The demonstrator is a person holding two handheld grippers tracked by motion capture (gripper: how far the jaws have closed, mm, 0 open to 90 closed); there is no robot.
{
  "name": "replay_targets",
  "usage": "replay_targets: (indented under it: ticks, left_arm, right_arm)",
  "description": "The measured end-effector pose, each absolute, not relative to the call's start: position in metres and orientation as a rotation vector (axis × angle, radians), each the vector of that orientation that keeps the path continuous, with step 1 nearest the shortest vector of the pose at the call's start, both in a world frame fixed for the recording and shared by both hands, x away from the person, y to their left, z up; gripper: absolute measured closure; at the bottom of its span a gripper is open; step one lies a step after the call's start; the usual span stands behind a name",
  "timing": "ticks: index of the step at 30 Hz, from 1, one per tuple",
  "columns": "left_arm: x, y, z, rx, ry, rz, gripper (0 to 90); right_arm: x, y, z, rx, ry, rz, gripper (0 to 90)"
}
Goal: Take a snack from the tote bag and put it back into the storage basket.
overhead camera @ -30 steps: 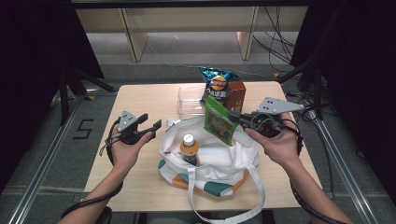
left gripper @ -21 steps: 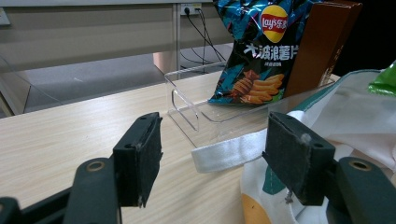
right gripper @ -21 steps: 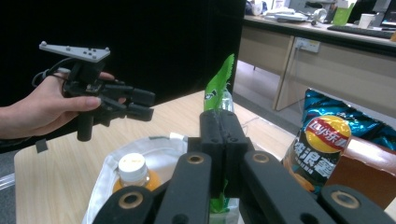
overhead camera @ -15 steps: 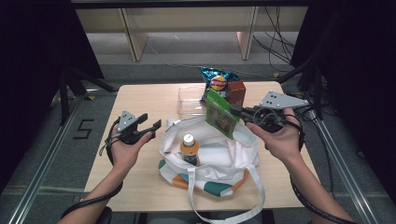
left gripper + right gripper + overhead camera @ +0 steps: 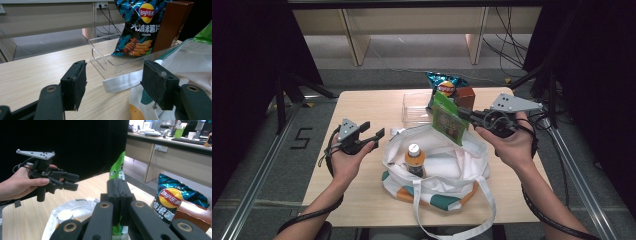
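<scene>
Clearly the right tongs (image 5: 460, 114) had their jaws clamped tight on the top edge of a green snack packet (image 5: 447, 121), which hung in the air over the far rim of the white tote bag's (image 5: 462, 165) open mouth. The left tongs (image 5: 374, 136) stood wide open with nothing between the jaws, hovering off the bag's left side above the desk (image 5: 362, 107).

The risk, as I judged it, lay in the pinch — only a thin strip of packet was held, so a quick swing could have let it slide out and land on the desk beside the bag. The bag's soft rim was not being held open either, and it might have folded in and caught the packet's lower corner. An orange-labelled bottle (image 5: 414, 159) already stood inside, and the packet could have knocked against its cap on the way down.

The high view gave the whole layout: packet above bag, bottle within. The left gripper view added what that one did not — the bag's white strap (image 5: 122, 81) lying flat on the desk just ahead of the open jaws, beside a clear tray (image 5: 105, 60) carrying the blue crisp bag (image 5: 138, 27) and a brown box (image 5: 172, 22). The right gripper view showed the pads pressed together on the green film.
</scene>
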State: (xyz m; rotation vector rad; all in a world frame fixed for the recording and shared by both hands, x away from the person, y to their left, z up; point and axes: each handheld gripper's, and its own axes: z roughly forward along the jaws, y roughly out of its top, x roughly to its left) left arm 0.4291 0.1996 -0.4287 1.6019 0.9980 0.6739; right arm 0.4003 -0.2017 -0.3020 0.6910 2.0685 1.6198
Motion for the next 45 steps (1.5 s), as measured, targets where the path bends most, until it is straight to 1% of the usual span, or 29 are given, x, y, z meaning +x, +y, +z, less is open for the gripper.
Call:
replay_targets:
  ticks: [20, 45]
  left_arm:
    - [0.429, 0.199, -0.429, 1.602, 0.998, 0.672, 35.5]
    - [0.429, 0.2, -0.428, 1.601, 0.998, 0.675, 35.6]
  right_arm:
    - [0.408, -0.202, -0.29, 0.687, 2.036, 1.621, 90.0]
    - [0.418, -0.2, -0.289, 0.688, 2.008, 1.62, 90.0]
